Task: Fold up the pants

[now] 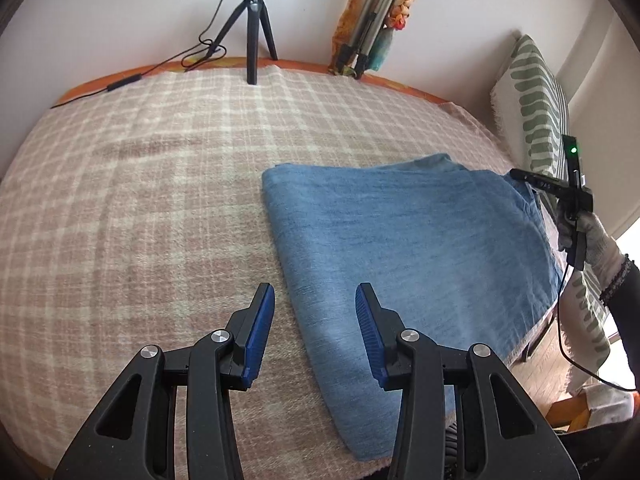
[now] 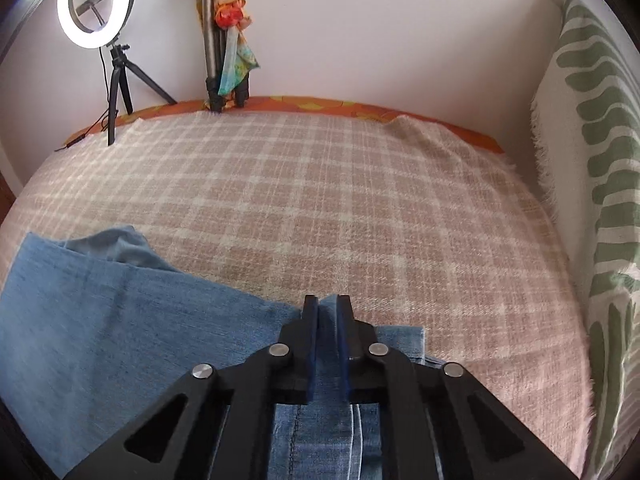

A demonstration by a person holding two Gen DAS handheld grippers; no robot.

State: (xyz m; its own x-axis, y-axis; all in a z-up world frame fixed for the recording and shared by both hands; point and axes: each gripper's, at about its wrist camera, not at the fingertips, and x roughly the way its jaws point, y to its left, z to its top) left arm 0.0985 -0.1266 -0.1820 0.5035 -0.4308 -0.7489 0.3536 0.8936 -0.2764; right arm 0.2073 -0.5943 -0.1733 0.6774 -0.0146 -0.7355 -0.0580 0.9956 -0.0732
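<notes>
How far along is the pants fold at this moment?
Done: the blue pants lie doubled over on the plaid blanket, with a clean folded edge at their far left. In hand: the right gripper is shut on a bunch of denim at one end, while the left gripper is open over the near edge, gripping nothing. Left: probably at least one more fold and a final smoothing.

Matt denim pants [image 1: 404, 240] — fuzzy woven blanket [image 1: 160, 200]
</notes>
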